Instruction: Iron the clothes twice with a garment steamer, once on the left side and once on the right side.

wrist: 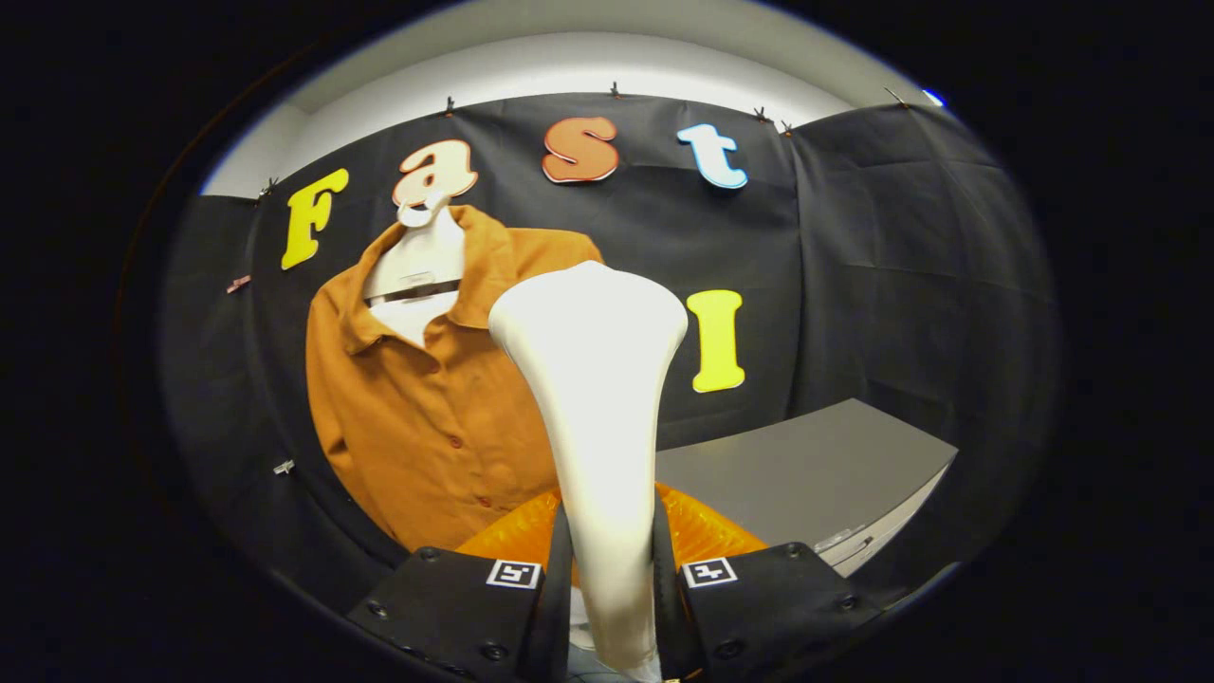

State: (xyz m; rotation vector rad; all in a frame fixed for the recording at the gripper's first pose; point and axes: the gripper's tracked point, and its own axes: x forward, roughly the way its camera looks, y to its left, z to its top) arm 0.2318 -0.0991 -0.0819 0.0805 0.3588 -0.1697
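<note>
Tongs (612,579) clamped on the white steamer (593,398), its head raised right of the hanging brown shirt (427,408); a loose grip risks the handle twisting off-line.

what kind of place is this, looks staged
Most likely a small staged booth for recording household chores, not a real home. A black cloth wall backs an orange shirt on a white hanger form, and the hand-held gripper is shut on a white garment steamer beside a grey table.
</note>
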